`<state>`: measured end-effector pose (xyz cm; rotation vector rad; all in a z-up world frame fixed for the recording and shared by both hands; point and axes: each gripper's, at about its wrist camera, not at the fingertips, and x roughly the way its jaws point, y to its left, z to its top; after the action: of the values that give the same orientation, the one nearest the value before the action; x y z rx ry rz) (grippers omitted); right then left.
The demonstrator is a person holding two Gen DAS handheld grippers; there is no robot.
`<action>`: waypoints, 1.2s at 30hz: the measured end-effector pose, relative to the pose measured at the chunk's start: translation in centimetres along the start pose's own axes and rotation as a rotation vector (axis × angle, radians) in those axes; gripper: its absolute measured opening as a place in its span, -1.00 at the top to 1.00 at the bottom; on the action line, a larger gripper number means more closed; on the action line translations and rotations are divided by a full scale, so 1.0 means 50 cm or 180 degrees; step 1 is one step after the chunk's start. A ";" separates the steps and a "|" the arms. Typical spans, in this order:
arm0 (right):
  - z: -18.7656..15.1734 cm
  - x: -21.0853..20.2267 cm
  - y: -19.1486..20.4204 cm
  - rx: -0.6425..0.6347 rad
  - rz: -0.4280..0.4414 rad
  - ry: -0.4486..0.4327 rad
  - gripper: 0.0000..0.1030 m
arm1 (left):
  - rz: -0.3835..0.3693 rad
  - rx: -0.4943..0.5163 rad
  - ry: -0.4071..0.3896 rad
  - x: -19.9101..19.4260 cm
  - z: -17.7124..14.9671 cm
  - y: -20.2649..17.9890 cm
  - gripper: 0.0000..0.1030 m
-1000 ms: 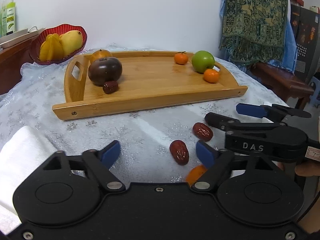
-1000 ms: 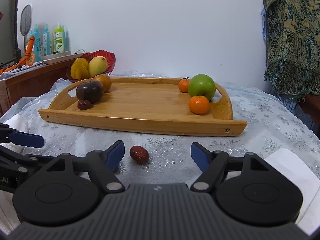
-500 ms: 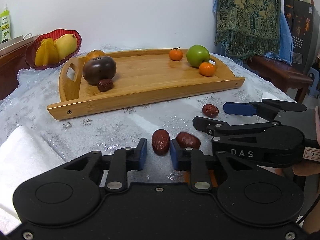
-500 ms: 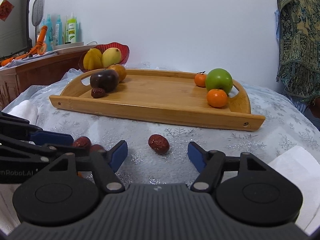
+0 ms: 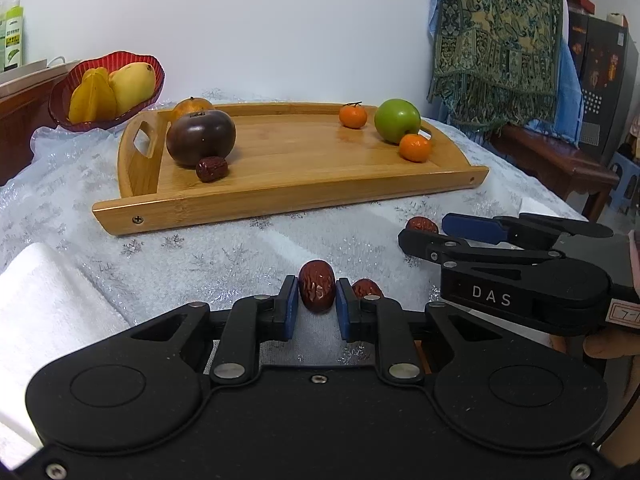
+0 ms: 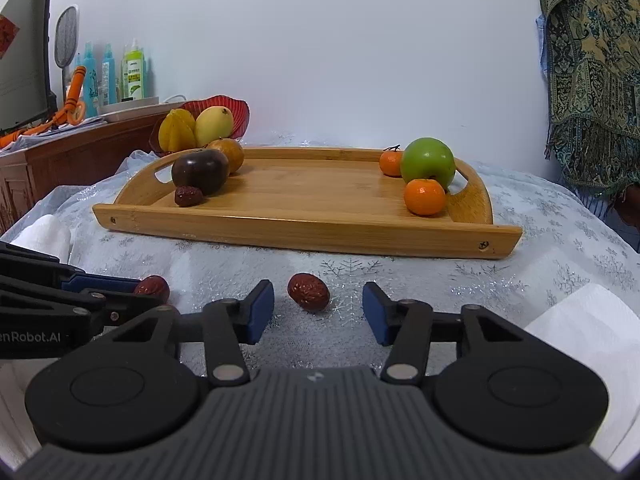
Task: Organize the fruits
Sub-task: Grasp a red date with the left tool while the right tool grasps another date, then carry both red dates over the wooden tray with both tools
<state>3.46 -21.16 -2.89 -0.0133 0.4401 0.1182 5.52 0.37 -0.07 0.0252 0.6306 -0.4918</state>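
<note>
Left wrist: left tongs clenched on date, ready for tray. Right tongs closing round date no. 2, no contact yet.

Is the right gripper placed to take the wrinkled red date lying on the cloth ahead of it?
Likely yes: the wrinkled red date lies between the right gripper's closing fingers, pads not touching yet, nothing in between.

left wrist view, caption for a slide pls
Left gripper shut on a red date on the tablecloth, wooden fruit tray beyond.
</note>
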 end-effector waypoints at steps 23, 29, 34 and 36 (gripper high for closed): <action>-0.002 -0.008 0.008 -0.0017 0.0025 -0.0119 0.49 | 0.0118 -0.0029 -0.0108 -0.005 0.001 -0.003 0.64; 0.002 -0.011 0.006 0.0037 -0.0008 -0.0158 0.50 | 0.0164 -0.0041 -0.0133 -0.006 0.008 -0.001 0.64; 0.008 -0.012 0.003 0.0091 -0.0026 -0.0203 0.50 | 0.0217 -0.0041 -0.0173 -0.009 0.018 0.001 0.64; 0.011 -0.013 0.002 0.0112 -0.0030 -0.0223 0.50 | 0.0246 -0.0041 -0.0171 -0.010 0.021 0.001 0.64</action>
<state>3.12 -21.12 -2.12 0.0233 0.3720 0.1013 5.78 0.45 1.03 0.0241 0.5780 -0.4123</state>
